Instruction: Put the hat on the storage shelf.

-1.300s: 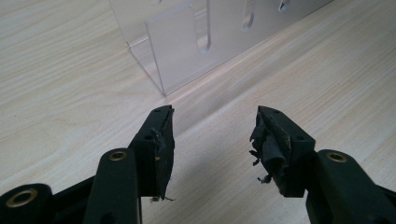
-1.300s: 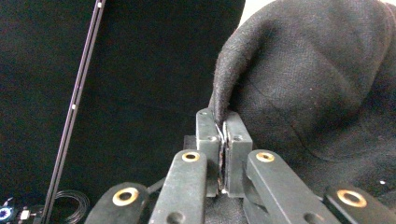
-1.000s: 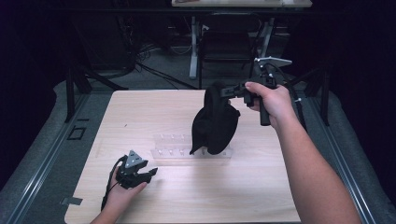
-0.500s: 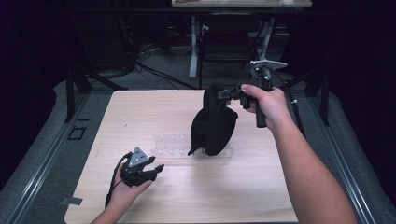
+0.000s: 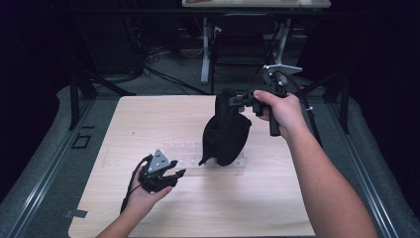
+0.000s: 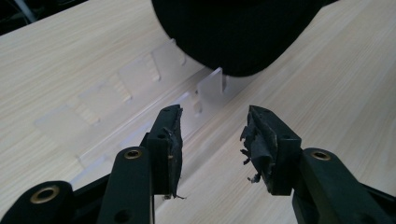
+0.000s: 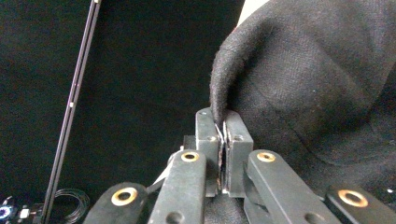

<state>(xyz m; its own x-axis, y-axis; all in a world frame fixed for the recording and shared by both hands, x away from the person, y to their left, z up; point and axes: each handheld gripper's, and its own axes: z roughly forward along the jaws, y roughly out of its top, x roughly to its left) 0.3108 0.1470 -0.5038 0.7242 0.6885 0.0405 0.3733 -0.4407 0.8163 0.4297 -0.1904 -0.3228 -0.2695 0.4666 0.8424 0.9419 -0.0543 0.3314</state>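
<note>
1. Cap [image 5: 225, 133], black cloth, hangs above the middle of a pale wooden table [image 5: 148, 119]. Its lower edge droops down to a clear plastic rack [image 5: 185, 151] that lies flat on the wood.
2. The right gripper [image 5: 236, 100] holds the cap by its top edge, jaws squeezed tight on a fold of the fabric. In the right gripper view [image 7: 224, 140] the cloth rises from between the two closed black jaws and spreads out to the right.
3. The left gripper [image 5: 173, 174] sits in the person's hand, lower than the cap and nearer the person, pointing toward it. Its jaws have just been closing but remain parted, with nothing between them.
4. In the left gripper view [image 6: 212, 135] the rack stretches between that gripper and the cap. Small upright clear dividers stand along the rack, and the cap's dark rounded bottom hangs over its far end, hiding that part.
5. Beyond the table, behind the cap, stand metal legs and loose cables on a dark floor.
</note>
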